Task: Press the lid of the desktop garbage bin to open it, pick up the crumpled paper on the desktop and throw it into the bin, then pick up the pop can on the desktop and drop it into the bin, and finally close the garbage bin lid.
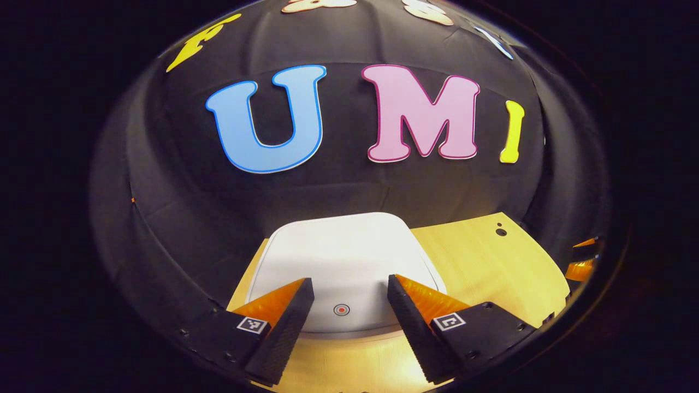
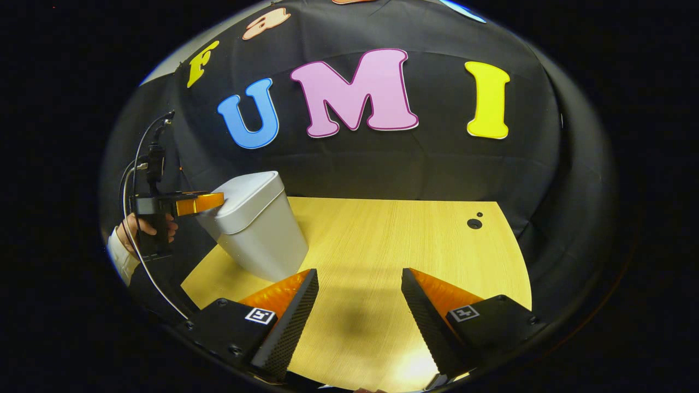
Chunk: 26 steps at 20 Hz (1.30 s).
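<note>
White garbage bin (image 2: 256, 229) upright at the wooden desk's edge, lid (image 1: 341, 262) shut.

Garbage bin (image 2: 261, 234): smooth plastic body with a soft satin sheen, no visible texture. Lid (image 1: 341, 262): same smooth plastic, near-matt, faintly reflective at its rim; a small round press mark (image 1: 341, 310) sits flush in the surface.

Desk (image 2: 393, 245): light wood-look top with fine straight grain, smooth, semi-gloss, throwing a bright glare patch near the front edge.

Booth wall (image 2: 382, 164): matt cloth, creased and folded in places.

Left gripper (image 1: 349, 305): finger faces finely ribbed, matt; housings smooth hard plastic.

Right gripper (image 2: 360, 305): finger faces with a fine dimpled grid, matt; housings smooth plastic with small screw heads.

Cable (image 2: 134, 240): thin, smooth, slightly glossy sheath.
</note>
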Each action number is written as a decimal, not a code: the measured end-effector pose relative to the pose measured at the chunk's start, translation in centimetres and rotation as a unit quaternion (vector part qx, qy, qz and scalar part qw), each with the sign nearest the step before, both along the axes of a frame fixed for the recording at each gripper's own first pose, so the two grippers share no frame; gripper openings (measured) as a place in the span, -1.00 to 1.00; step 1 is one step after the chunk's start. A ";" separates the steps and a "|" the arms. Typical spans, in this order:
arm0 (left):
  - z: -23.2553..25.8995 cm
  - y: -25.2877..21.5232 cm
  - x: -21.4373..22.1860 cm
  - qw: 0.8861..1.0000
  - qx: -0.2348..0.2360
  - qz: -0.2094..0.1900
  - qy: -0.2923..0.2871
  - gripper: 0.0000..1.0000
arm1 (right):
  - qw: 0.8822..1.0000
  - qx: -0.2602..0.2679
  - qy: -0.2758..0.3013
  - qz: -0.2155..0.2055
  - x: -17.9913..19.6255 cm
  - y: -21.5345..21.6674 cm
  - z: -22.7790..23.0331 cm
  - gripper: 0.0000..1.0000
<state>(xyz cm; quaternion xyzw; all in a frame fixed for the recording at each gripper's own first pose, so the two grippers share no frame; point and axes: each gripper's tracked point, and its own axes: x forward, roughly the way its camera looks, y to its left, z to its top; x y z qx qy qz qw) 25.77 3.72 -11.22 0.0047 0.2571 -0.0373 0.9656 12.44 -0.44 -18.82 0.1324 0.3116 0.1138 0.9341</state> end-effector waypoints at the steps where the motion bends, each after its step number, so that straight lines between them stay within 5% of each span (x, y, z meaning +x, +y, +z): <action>1: -0.3 0.1 -0.2 1.000 -0.004 0.001 0.004 0.91 | 1.000 -0.001 0.000 0.000 -0.2 -0.1 0.1 0.97; 12: 1.4 0.2 0.4 0.999 0.024 -0.007 -0.032 0.96 | 0.999 -0.038 -0.032 0.004 -0.9 -1.4 1.6 0.97; 26: 14.4 -3.9 -6.1 0.976 -0.003 -0.025 -0.217 0.88 | 0.989 -0.039 -0.139 -0.031 0.3 -0.8 11.2 0.96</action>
